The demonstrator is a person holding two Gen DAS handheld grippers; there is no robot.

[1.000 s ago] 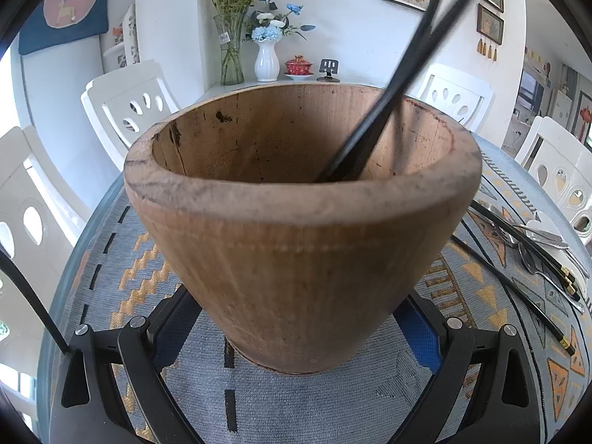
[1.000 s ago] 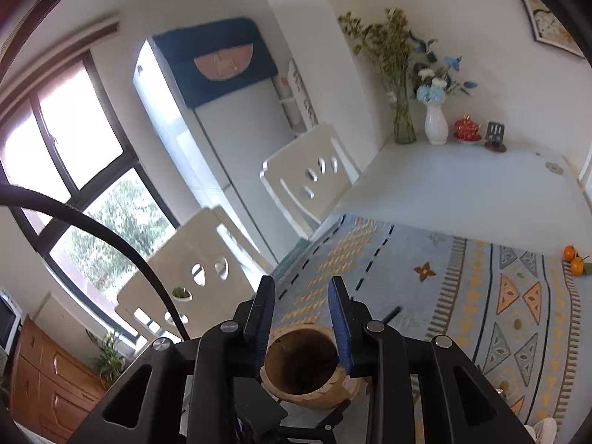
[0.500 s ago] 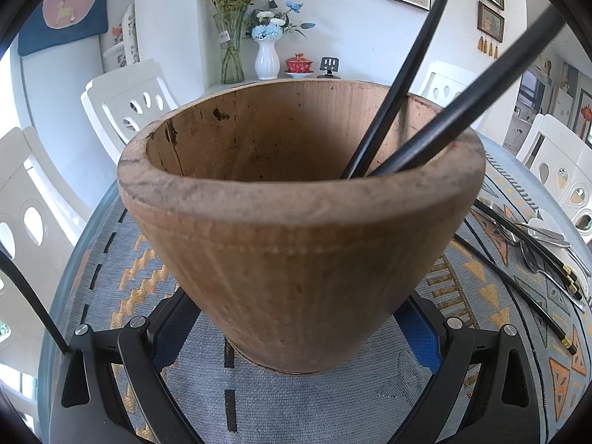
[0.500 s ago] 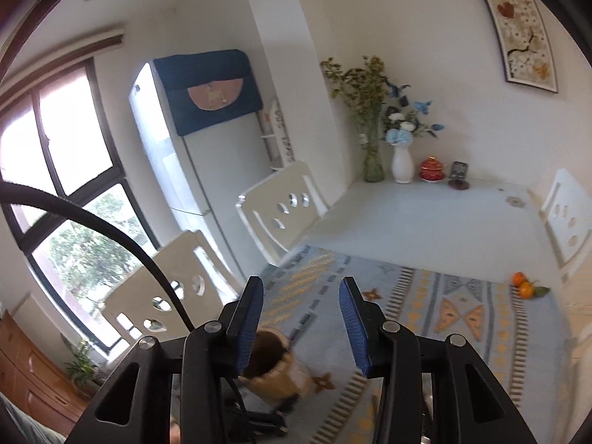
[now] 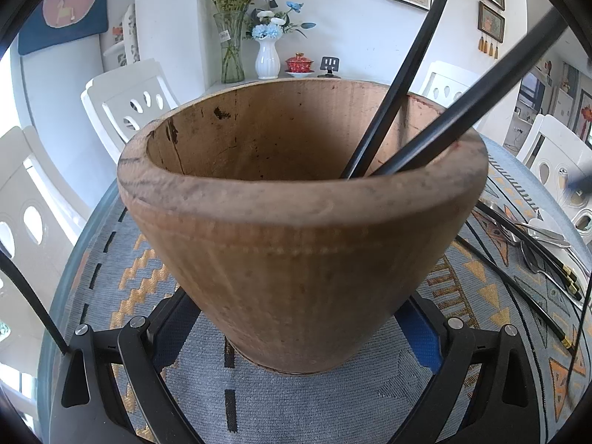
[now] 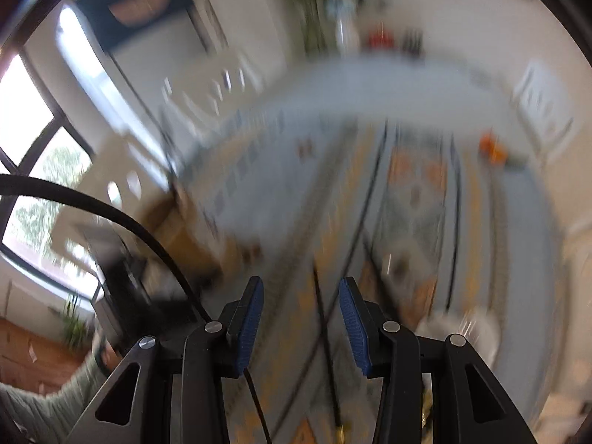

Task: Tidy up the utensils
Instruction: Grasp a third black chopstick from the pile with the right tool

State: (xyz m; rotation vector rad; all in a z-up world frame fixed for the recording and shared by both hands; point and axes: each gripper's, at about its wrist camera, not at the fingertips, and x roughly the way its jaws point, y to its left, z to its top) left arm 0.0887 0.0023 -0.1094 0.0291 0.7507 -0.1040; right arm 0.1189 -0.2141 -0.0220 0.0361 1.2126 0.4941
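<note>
Wooden pot (image 5: 299, 244): cone-shaped, upright on the patterned cloth (image 5: 111, 296) of your table, set toward its near edge. Your left gripper (image 5: 296, 336) has its blue-padded fingers (image 5: 421, 336) spread to either side of the pot's base; whether the pads actually press the wood you cannot tell from here.

Black chopsticks (image 5: 392, 100): two, standing tilted inside the pot, leaning against its right rim.

Loose utensils (image 5: 536, 248): more black chopsticks with gold tips and some metal spoons, lying flat toward the cloth's right edge, well apart from the pot.

Your right gripper (image 6: 299, 322): fingers parted, nothing between them, held above the cloth; its view is heavily blurred, with dark chopsticks (image 6: 370, 192) lying along the cloth under it.
</note>
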